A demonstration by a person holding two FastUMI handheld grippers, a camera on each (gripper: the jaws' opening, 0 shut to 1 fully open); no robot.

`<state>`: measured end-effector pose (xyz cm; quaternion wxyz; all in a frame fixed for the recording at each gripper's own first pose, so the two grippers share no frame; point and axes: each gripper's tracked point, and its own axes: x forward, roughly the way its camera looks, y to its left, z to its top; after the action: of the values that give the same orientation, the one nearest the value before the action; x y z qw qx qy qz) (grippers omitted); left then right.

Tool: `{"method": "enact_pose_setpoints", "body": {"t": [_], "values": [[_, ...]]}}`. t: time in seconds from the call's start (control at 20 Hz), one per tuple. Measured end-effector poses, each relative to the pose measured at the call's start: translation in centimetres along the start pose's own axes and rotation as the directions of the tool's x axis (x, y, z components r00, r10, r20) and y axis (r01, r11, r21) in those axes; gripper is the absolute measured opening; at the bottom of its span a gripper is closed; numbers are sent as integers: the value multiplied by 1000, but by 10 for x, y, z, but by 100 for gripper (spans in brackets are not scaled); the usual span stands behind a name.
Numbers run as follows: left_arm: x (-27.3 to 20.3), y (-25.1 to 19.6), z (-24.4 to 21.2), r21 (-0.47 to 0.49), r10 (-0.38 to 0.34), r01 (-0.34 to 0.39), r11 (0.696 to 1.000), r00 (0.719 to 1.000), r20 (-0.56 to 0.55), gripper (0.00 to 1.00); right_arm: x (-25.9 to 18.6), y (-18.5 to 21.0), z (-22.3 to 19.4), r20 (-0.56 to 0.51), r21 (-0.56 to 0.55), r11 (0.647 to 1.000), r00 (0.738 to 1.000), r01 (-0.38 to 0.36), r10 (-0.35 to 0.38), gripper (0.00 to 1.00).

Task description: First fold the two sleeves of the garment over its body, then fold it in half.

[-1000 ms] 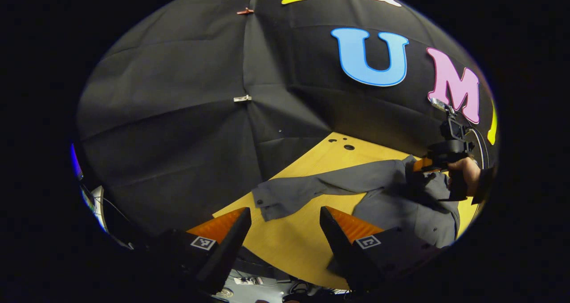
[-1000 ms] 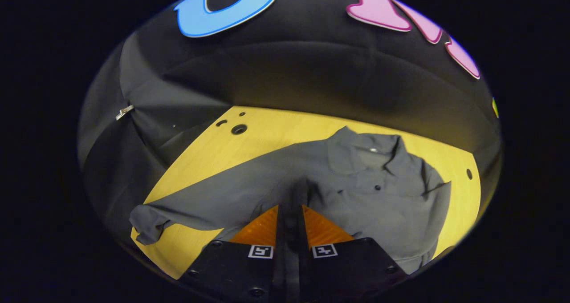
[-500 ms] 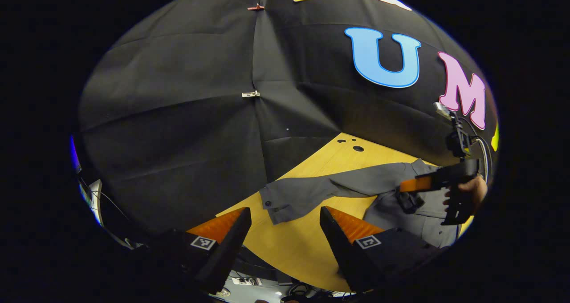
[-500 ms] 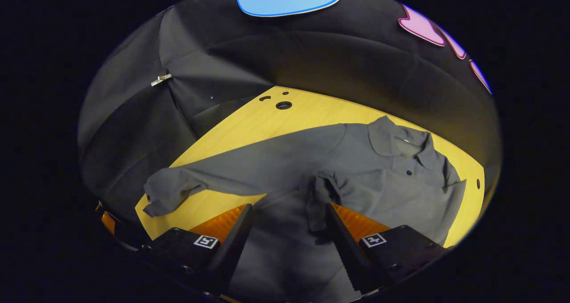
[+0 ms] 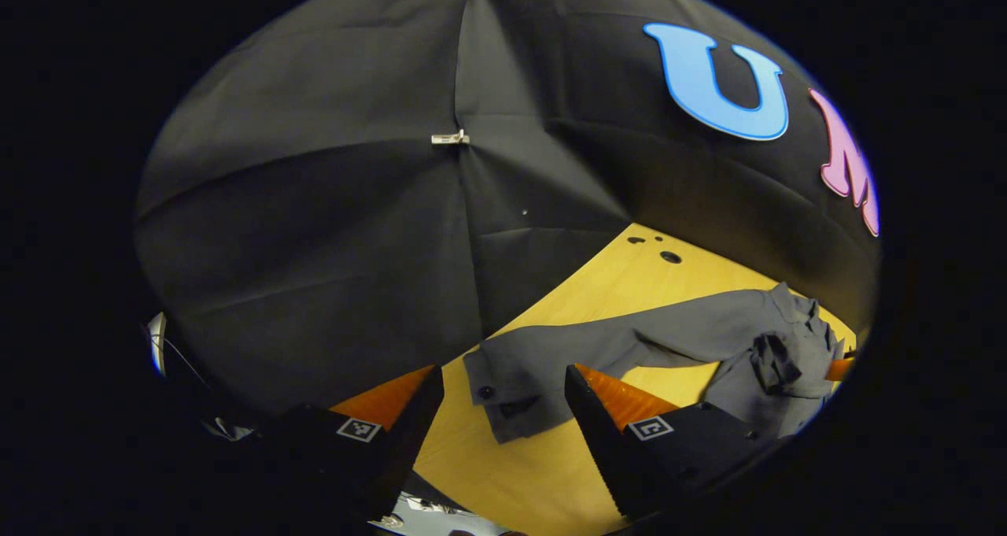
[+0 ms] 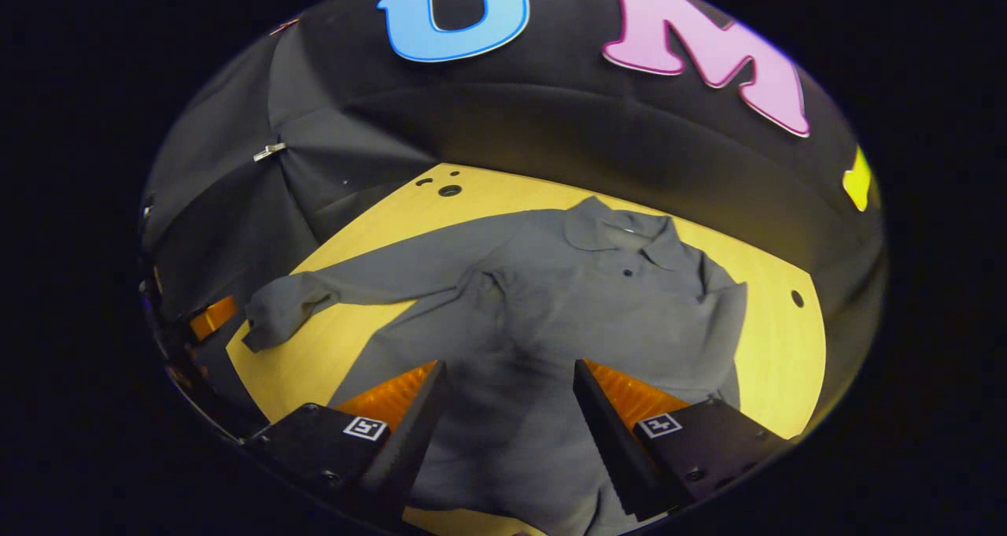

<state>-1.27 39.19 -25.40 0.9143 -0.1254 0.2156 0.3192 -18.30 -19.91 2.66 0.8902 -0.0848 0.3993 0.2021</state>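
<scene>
Where the left gripper view opens at lower left, the left gripper (image 5: pixel 503 390) stands released, its two wedge-shaped, ridged fingers spread wide and holding nothing. Between them lies smooth yellow wood-grain table (image 5: pixel 621 284), and on it the buttoned cuff (image 5: pixel 511 382) of the shirt (image 5: pixel 708 335), soft matte grey knit, limp. From the cuff one sleeve (image 5: pixel 653 335) runs rightward, long and creased, to the rumpled body at the frame's right edge.

Right gripper view, left to right: outstretched sleeve (image 6: pixel 370 280) reaching to the table's left edge, cuff end crumpled; then the shirt (image 6: pixel 598 300) lying flat, front up, collar (image 6: pixel 621 229) toward the wall, a dark button below it. Other sleeve (image 6: pixel 484 308) folded over the body, ending in a small ridge of bunched cloth near centre. Lower centre, the right gripper (image 6: pixel 507 394) also released, fingers apart above the shirt's lower body, grasping nothing. Round drilled holes (image 6: pixel 449 190) show in the table's upper left corner, another at right.
</scene>
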Motion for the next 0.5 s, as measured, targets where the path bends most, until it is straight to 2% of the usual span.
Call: {"method": "enact_pose_setpoints", "body": {"t": [0.2,0.5], "values": [[47,3,-23,-26,13,-15,1000,997,-81,98,-34,-16,-31,-36,65,997,999,29,-27,99],[72,-11,-35,-7,-27,27,1000,988,-153,98,-71,-48,-47,-28,145,983,994,111,-108,99]]}}
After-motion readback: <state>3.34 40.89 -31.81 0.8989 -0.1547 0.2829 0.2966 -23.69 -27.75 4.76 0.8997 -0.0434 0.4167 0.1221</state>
